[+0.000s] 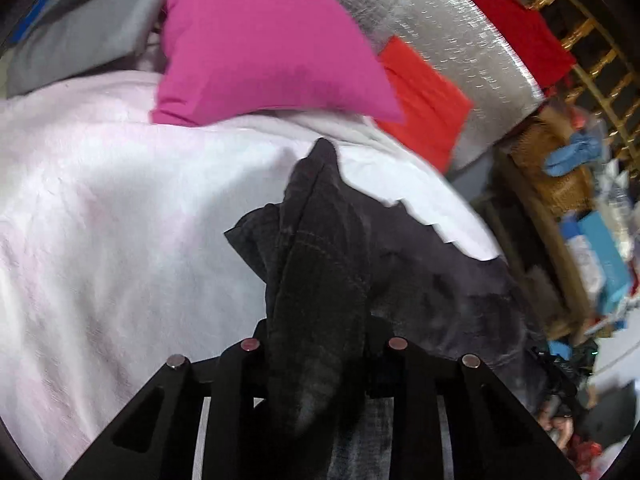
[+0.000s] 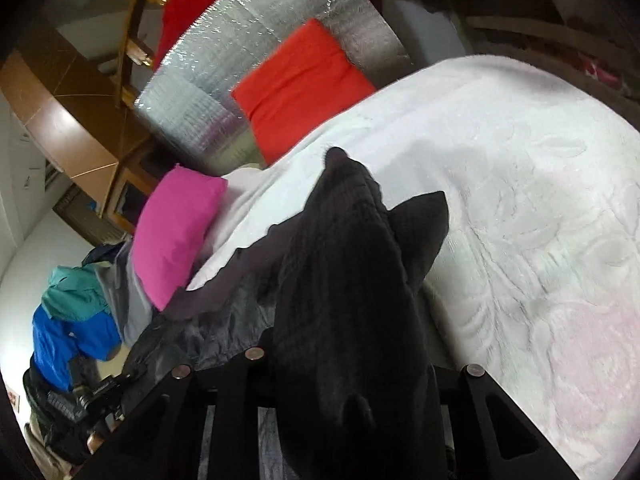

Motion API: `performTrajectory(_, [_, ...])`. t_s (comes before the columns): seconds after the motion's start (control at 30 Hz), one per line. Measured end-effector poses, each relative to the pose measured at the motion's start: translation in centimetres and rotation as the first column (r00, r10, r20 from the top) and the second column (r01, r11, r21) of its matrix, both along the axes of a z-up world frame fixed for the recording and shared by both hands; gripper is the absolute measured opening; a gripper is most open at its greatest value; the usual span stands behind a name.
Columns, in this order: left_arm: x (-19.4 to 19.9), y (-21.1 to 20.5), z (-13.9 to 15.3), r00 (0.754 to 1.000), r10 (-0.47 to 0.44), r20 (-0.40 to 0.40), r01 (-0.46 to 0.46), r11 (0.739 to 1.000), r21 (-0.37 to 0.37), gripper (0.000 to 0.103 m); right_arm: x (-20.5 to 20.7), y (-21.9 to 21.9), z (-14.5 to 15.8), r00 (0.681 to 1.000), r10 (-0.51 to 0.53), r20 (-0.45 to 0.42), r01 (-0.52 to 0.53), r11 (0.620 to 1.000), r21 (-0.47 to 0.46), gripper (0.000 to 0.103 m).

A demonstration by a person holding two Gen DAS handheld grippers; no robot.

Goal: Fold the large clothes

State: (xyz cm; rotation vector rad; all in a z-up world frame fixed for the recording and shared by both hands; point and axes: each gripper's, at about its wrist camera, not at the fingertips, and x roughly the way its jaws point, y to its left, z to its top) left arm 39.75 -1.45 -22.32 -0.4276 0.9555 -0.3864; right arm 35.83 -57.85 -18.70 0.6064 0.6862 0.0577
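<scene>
Starting on your left: the left gripper (image 1: pixel 320 344) is clamped on a bunched ridge of the dark denim garment (image 1: pixel 320 264), you can see the stitched seam running up out of the jaws. The rest of it trails off to the right as a flatter grey-black panel draped over the edge of the white bedspread (image 1: pixel 120 220), so part lies on the bed and part hangs over the side. The magenta pillow (image 1: pixel 256 48) and the red-orange pillow (image 1: pixel 424 100) sit further back toward the silver foil headboard (image 1: pixel 440 28), well apart from the cloth.

Over on your right, the right gripper (image 2: pixel 352 360) is clenched on another thick wad of the same dark garment (image 2: pixel 352 260), folded up into a peak above the fingers. In this view it looks almost pure black, so I can't tell which part of the garment you've got.

Handling-wise, I'd guess this is heavy, soft cloth with some body: it'll sag between your hands and drag on that textured bedspread rather than slide. Seams and hems are the best places to pinch, since they're thick and won't slip. A bunched grab like these two tends to hide layers, so you'd probably want cleaner corner holds before making a fold.
</scene>
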Motion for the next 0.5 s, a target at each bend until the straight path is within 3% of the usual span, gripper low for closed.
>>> performTrajectory(0.07, [0.7,0.1,-1.9,0.997,0.004,-0.073,0.001,0.998,0.069,0.050,1.0,-0.3,-1.4,0.997,-0.022,-0.075,0.023,1.000,0.009,0.035])
performTrajectory(0.13, [1.0,0.4,-2.8,0.994,0.008,-0.107,0.000,0.997,0.077,0.062,1.2,-1.4,-2.3,0.991,-0.032,-0.129,0.041,0.997,0.071,0.052])
performTrajectory(0.3, [-0.3,1.4,-1.6,0.996,0.001,-0.084,0.010,0.992,0.130,0.070,-0.6,-2.8,-1.4,0.989,-0.051,-0.138,0.062,0.995,0.075,0.069])
performTrajectory(0.37, [-0.8,1.7,-1.3,0.996,-0.007,-0.088,0.019,0.990,0.141,0.072,-1.3,-3.0,-1.5,0.989,-0.057,-0.136,0.070,0.993,0.095,0.070])
performTrajectory(0.5, [-2.1,3.1,-1.6,0.987,-0.006,-0.161,0.016,0.998,0.057,0.074,-3.9,-4.3,-1.6,0.987,-0.075,-0.143,0.095,0.985,0.143,0.073])
